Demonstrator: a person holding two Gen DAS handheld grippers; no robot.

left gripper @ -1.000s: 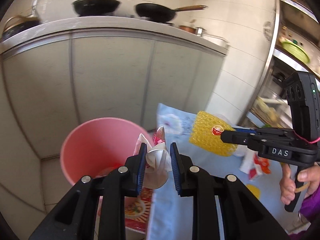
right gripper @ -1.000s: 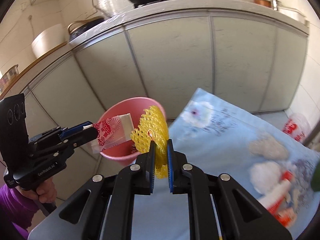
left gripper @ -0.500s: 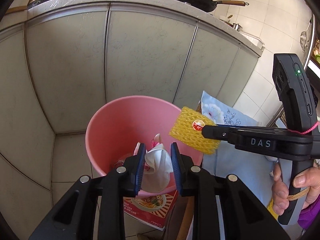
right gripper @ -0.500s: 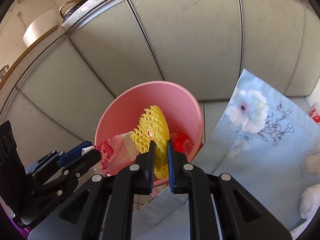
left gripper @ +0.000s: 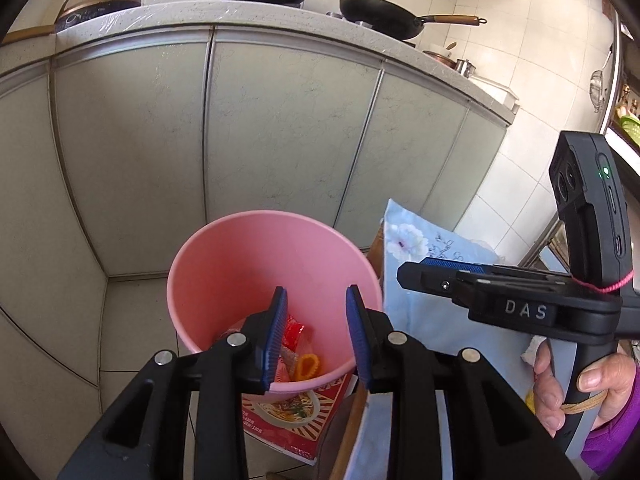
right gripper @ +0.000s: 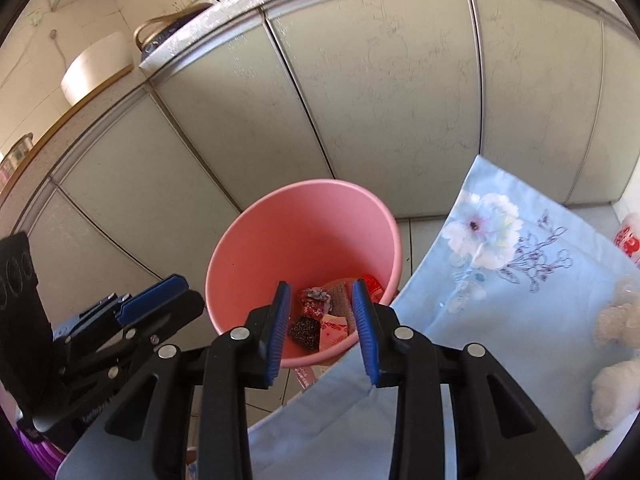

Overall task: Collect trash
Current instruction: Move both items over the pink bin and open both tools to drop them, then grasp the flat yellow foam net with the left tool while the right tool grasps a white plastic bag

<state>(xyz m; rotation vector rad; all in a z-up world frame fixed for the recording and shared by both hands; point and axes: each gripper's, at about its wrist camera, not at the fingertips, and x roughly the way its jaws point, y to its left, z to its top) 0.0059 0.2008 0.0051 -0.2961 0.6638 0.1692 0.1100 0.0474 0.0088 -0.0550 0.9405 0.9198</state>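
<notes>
While both tools are held above the pink bin [left gripper: 224, 264], the left hand-held gripper [left gripper: 316, 334] is seen with its jaws opening and nothing between them; the right hand-held gripper [right gripper: 322, 326] is likewise opening and empty. The trash [right gripper: 320, 312], a heap of red, patterned and dark wrappers, is lying at the bottom of the bin, which is set on the floor before grey cabinet doors [left gripper: 280, 128], just beside a table draped in a blue floral cloth [right gripper: 500, 264]
</notes>
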